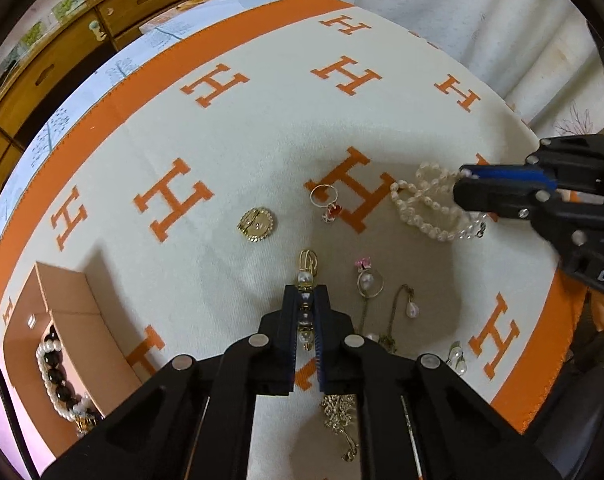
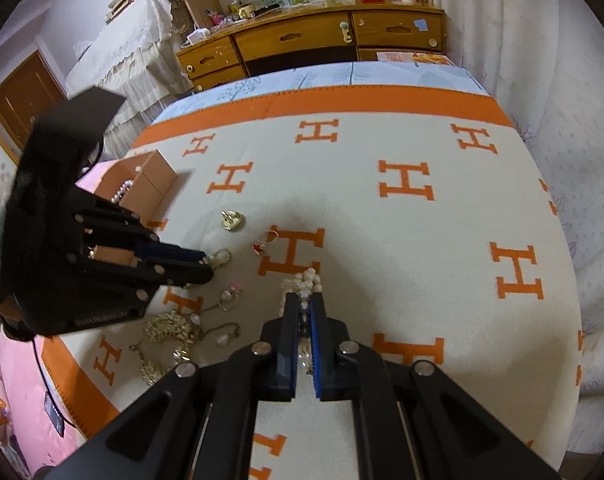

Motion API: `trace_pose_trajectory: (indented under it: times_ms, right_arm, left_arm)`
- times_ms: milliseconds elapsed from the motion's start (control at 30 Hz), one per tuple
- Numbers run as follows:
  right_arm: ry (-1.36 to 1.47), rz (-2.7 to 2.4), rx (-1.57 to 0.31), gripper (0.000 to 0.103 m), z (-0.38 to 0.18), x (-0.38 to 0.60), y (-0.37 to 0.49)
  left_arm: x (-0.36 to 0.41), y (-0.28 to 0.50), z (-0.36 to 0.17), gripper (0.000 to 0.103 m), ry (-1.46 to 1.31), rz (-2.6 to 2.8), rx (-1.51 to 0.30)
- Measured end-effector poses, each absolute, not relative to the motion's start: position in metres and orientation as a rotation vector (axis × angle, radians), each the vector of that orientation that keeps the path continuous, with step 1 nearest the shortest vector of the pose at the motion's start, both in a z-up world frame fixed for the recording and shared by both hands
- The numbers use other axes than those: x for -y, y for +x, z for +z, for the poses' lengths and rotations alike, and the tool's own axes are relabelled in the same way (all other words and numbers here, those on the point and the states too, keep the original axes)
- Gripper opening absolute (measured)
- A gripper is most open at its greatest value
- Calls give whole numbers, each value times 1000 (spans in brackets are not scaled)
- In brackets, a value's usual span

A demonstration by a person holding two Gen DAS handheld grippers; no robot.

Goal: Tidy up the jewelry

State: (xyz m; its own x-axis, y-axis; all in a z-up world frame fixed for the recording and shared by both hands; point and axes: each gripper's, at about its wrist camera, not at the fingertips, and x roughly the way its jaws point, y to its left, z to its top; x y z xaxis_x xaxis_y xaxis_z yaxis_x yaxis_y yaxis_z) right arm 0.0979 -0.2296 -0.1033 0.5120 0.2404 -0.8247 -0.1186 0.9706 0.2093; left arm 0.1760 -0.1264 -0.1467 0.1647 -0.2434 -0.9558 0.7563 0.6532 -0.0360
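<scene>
Left gripper [image 1: 305, 300] up close in the left wrist view, jaws clamped on a pearl-and-gold pendant [image 1: 305, 280]; its long axis runs straight away from the camera, gold loop poking past the fingertips. Off to the right, the right gripper [image 1: 463, 184] pinches a pearl bracelet [image 1: 425, 208] that lies looped on the orange-and-cream H-patterned blanket [image 1: 262, 128]. Only this view looks down into the pink box [image 1: 74, 320], with a black-and-pearl bead strand [image 1: 56, 372] inside.

Over to the right wrist view: right gripper [image 2: 303, 304] closed tight on the pearl bracelet [image 2: 305, 280], beads bunched beyond the tips. Left gripper [image 2: 208, 268] grips the pendant [image 2: 221, 258], loop pointing right. Here alone, a wooden dresser [image 2: 309, 40] shows at the back.
</scene>
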Motion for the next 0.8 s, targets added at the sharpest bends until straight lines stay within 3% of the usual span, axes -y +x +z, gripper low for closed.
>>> trace_pose_trajectory:
  times_ms: [533,800]
  right_arm:
    - [140,395,-845,5,-10,163,112]
    - [121,537,-809,5,15,89,135]
  left_arm:
    - [22,162,-44,5,328,-552,-1059]
    - [-56,160,-46,5,216,-421,-1085]
